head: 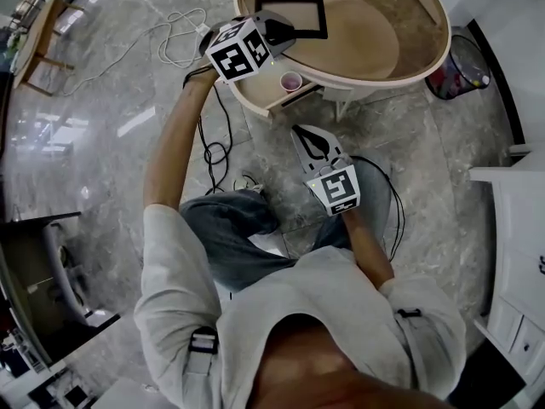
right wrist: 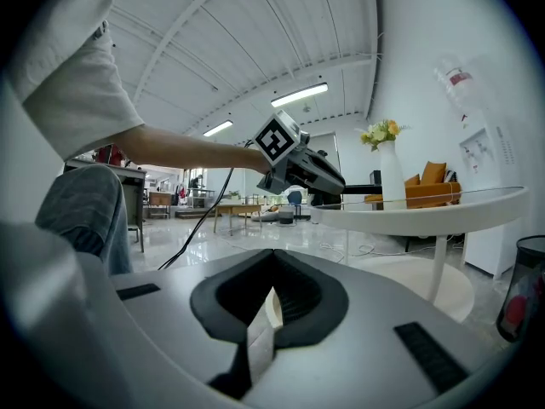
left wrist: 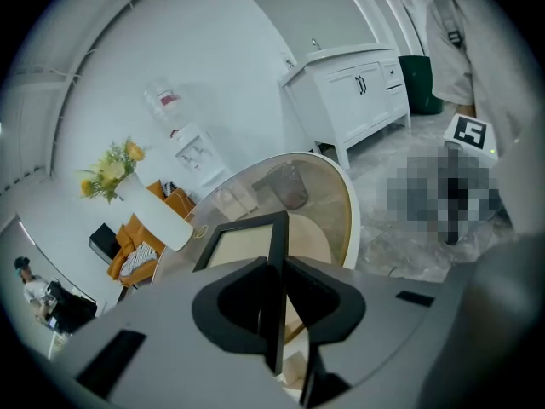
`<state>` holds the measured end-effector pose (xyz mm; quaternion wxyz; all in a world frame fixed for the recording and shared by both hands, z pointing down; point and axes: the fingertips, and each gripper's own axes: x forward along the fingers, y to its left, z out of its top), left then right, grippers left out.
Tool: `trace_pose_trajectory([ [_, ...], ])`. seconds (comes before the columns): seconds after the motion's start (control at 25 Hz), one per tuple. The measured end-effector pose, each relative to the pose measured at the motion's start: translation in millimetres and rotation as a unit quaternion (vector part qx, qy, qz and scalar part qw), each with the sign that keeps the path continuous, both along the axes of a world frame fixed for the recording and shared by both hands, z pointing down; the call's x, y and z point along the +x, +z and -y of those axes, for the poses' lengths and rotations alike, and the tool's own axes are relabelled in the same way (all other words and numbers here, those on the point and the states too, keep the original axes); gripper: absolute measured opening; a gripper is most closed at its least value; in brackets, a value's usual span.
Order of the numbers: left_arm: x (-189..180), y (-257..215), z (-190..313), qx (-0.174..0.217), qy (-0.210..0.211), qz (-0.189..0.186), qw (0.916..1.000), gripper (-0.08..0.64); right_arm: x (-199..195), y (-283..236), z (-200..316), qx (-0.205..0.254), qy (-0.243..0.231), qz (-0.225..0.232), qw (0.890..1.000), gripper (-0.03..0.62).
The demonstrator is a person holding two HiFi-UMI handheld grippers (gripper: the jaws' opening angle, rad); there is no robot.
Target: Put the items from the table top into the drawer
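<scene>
The left claw (head: 285, 31) pinches one side of the black frame (head: 302, 15). In the left gripper view the two jaws press on the frame's edge. The frame is flat over the oval worktop (head: 375, 82), at the near side. I cannot tell if it touches the glass. Under this side the drawer (head: 255, 99) is pulled out, and a small pink cup (head: 291, 81) stands inside it. The right claw (head: 302, 135) is lower, in front of the drawer and apart from it. Its jaws are pressed together and hold nothing.
</scene>
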<state>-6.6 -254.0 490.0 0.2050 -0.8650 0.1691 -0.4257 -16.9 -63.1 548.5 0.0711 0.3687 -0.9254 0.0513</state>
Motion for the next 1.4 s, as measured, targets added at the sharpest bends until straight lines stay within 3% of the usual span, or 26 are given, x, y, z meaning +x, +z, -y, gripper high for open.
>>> trace_pose_trajectory([
  [0.32,-93.5,-29.9,4.8,0.024,-0.092,-0.013,0.9954,0.077,-23.8,2.0,-5.0,-0.003,-0.036,0.001,0.999,0.023],
  [0.56,-192.5,-39.3,-1.4,0.030,-0.182,-0.018,0.9826,0.078,-47.2,8.5,-9.2,-0.011,-0.064,-0.001,0.998,0.023],
  [0.72,-234.8,-32.0,-10.5,0.022,-0.219,-0.023,0.9752,0.077,-55.4,15.6,-8.8,-0.013,-0.075,-0.007,0.997,0.023],
  [0.92,-239.0,13.4,-14.6,-0.013,-0.221,-0.013,0.9752,0.078,-61.1,21.4,-8.5,-0.021,-0.073,-0.015,0.997,0.023],
  [1.4,-178.3,170.7,9.4,-0.121,-0.186,0.003,0.9751,0.078,-36.0,45.2,6.7,-0.034,-0.028,-0.045,0.998,0.023],
])
